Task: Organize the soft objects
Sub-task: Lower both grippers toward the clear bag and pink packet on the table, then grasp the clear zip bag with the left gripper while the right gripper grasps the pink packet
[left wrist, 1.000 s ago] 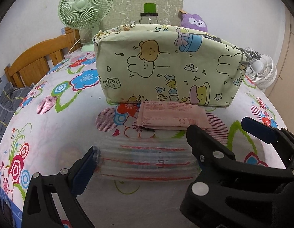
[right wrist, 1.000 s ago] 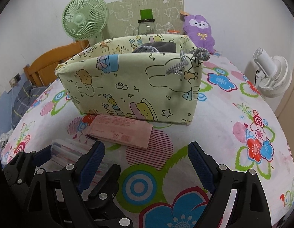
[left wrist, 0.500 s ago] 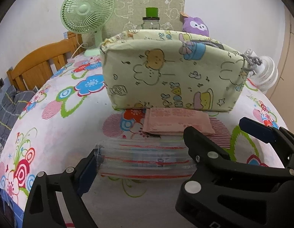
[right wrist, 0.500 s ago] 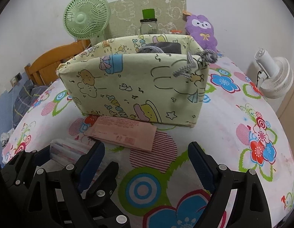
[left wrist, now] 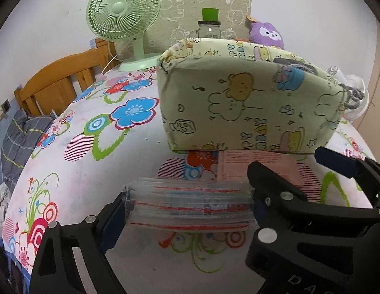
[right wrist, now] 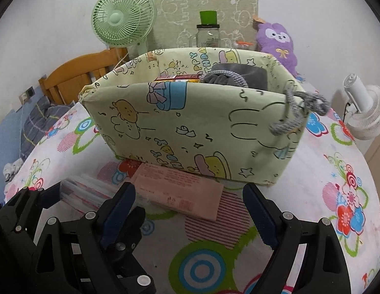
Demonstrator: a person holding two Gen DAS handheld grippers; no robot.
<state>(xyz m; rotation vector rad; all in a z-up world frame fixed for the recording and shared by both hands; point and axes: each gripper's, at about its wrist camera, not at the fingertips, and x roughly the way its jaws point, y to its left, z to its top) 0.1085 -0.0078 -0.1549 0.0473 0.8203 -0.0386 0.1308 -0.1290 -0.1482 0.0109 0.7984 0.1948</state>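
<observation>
A stack of clear plastic packets [left wrist: 190, 203] with red seams lies on the floral tablecloth. My left gripper [left wrist: 187, 210] is shut on it, one pad against each end. Just behind it a flat pink packet [right wrist: 182, 191] lies at the foot of the pale green cartoon-print fabric bin [right wrist: 190, 127]. My right gripper [right wrist: 190, 213] stands open just short of the pink packet, touching nothing. One of its blue-padded fingers [left wrist: 334, 164] shows at the right of the left wrist view. The bin holds a grey cloth item [right wrist: 241, 73] and a red and yellow pack [right wrist: 177, 78].
Behind the bin stand a green fan [left wrist: 121, 17], a glass jar [left wrist: 209, 28] with a green lid, and a purple plush toy [right wrist: 278, 41]. A white fan [right wrist: 364, 112] sits past the table's right edge. A wooden bed frame [left wrist: 57, 85] with bedding lies to the left.
The left jaws have narrowed onto the ends of the clear stack. The right gripper has moved closer to the pink packet and the bin, still open.
</observation>
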